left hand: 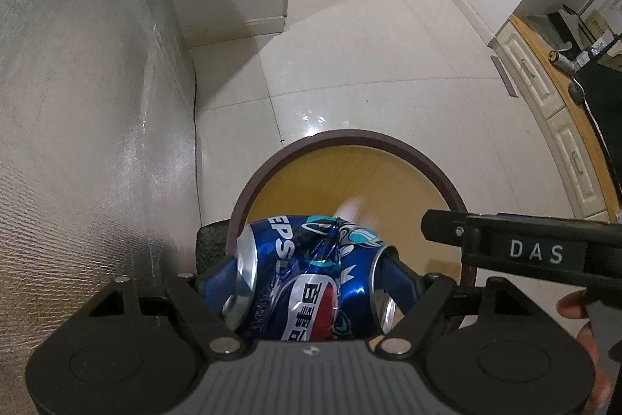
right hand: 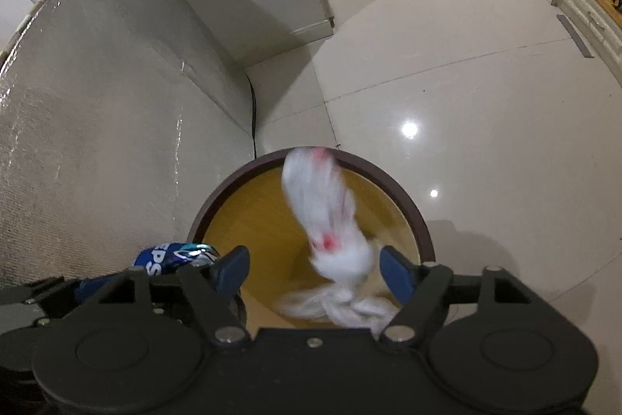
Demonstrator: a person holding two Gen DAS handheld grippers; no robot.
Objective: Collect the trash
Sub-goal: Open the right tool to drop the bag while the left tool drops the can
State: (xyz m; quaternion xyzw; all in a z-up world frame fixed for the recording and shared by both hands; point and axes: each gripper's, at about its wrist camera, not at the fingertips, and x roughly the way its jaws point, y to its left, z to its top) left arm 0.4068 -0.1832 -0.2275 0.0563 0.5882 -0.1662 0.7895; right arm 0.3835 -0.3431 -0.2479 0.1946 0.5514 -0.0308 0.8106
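A crushed blue cola can (left hand: pixel 307 275), dented and glossy, is clamped end to end in the left gripper (left hand: pixel 311 279) over the near-left rim of a round bin (left hand: pixel 272 166). A blurred white tissue wad (right hand: pixel 330 220) with red spots hangs between the right gripper's (right hand: pixel 311 267) spread jaws, untouched, above the bin's yellow interior. Glossy pale tiles (right hand: pixel 486 142) lie open to the right; a silvery quilted surface (left hand: pixel 77 142) crowds the left.
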